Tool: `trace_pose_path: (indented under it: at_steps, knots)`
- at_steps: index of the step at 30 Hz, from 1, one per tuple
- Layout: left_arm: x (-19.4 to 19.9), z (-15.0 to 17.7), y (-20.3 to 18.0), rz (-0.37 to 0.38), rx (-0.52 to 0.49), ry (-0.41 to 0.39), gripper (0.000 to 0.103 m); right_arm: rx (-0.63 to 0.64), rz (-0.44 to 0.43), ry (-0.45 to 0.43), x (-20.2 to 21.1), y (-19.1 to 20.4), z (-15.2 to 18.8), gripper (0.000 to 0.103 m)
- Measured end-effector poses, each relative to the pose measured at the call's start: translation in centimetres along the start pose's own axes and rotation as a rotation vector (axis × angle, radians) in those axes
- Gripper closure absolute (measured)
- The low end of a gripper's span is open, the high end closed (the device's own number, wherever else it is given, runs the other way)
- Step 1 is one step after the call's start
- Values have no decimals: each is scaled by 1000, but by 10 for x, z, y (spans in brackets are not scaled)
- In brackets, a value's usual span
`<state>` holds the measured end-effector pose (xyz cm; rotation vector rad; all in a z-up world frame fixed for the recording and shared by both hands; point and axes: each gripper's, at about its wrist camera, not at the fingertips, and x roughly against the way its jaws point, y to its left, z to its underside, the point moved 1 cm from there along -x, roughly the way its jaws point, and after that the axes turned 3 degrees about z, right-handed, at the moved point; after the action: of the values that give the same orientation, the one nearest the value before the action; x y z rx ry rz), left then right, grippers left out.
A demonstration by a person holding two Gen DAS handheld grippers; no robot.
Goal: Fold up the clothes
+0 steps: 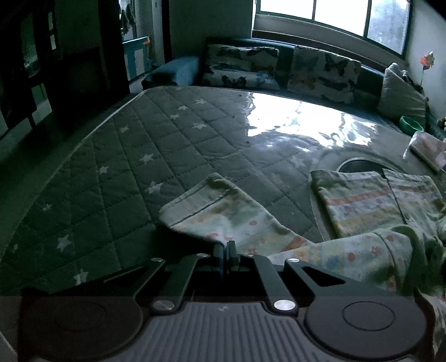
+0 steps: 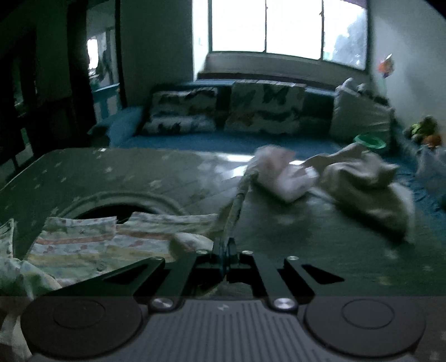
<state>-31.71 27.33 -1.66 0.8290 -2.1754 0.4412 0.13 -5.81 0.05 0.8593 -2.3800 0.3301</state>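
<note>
Two grippers low over a quilted star-print mat (image 1: 156, 144), both closed. Left gripper (image 1: 228, 247) clamped on a fold of the printed garment (image 1: 223, 214), jaws pressed together with the pale cloth bunched at their tips. Garment spread across the mat from that pinch toward the right, a striped panel (image 1: 359, 203) lying flat next to a dark round opening (image 1: 359, 167) in the mat. Right gripper (image 2: 224, 245) shut too, with a thin strip of the same cloth (image 2: 237, 206) rising away from its tips; right view too blurred to tell how firmly the strip is caught. Garment in that view at lower left, striped panel (image 2: 83, 245) flat beside the round opening (image 2: 111, 213). Further off on the mat, a pinkish white bundle (image 2: 281, 175) and a cream heap (image 2: 368, 183), just beside each other. Beyond the mat, butterfly cushions (image 1: 323, 72) along a blue sofa under a bright window (image 1: 329, 16); a green bowl (image 1: 411, 125) at far right
</note>
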Motion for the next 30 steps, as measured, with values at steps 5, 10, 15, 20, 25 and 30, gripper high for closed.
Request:
trace_pose_path:
  at_steps: [5,10,15,20,25,30]
  knots:
    - [13,5,2,-6,-14,-15,101,-10,84,-49,44,-30,14,102]
    - [25,11,1,-14,-42,-21,101,-36,158,-34,73,-60,43,102]
    - [19,26,-3,-25,-69,17,101,-77,205,41,77,-84,78,102]
    - [18,43,-5,-40,-90,52,101,-123,230,125,68,-99,112,101]
    - [18,58,-6,-42,-114,88,101,-151,238,159,67,-109,132,99]
    - [18,62,-7,-52,-127,99,94,-133,229,165,72,-108,134,93]
